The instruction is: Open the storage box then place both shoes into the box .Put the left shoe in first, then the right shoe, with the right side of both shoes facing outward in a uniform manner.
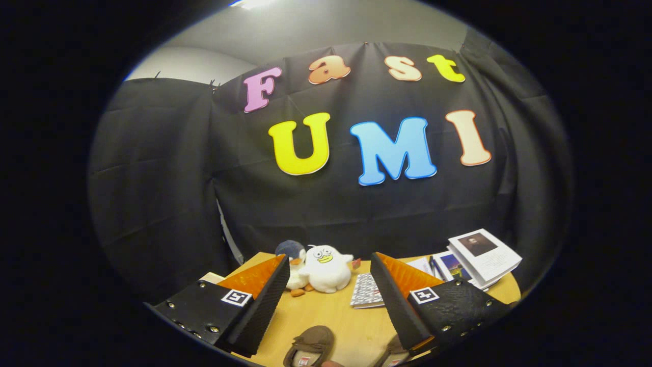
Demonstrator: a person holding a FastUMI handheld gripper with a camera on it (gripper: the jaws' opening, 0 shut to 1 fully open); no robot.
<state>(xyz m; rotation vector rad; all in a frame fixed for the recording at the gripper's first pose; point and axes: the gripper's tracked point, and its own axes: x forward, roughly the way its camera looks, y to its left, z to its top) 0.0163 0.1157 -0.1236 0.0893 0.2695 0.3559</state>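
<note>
Right, gripper [326, 300] sits above the wooden table [346, 318], fingers spread wide apart, nothing between the pads; jaws grip nothing; each finger carries a small square marker tag on its top face.

Two brown shoes sit on the table low between the fingers, at about 6 o'clock from the gripper midpoint; the nearer-left shoe [310, 346] lies just inside the left finger, opening facing up, a small label visible inside; the other shoe [393, 351] is at roughly 5 o'clock, tucked against the inner edge of the right finger, mostly cut off; neither shoe touches the pads as far as I can tell.

Beyond the fingers, at 12 o'clock, a white plush duck [326, 267] sits upright on the far part of the table; a second plush [291, 255] with a dark blue head leans against it at its 9 o'clock side, touching; a small patterned notebook [367, 291] lies flat at 4 o'clock from the duck, just beside the right finger; a stack of books and papers [481, 257] sits at the table's far right corner, at 2 o'clock from the gripper.

Storage box: cannot tell where it is.
</note>
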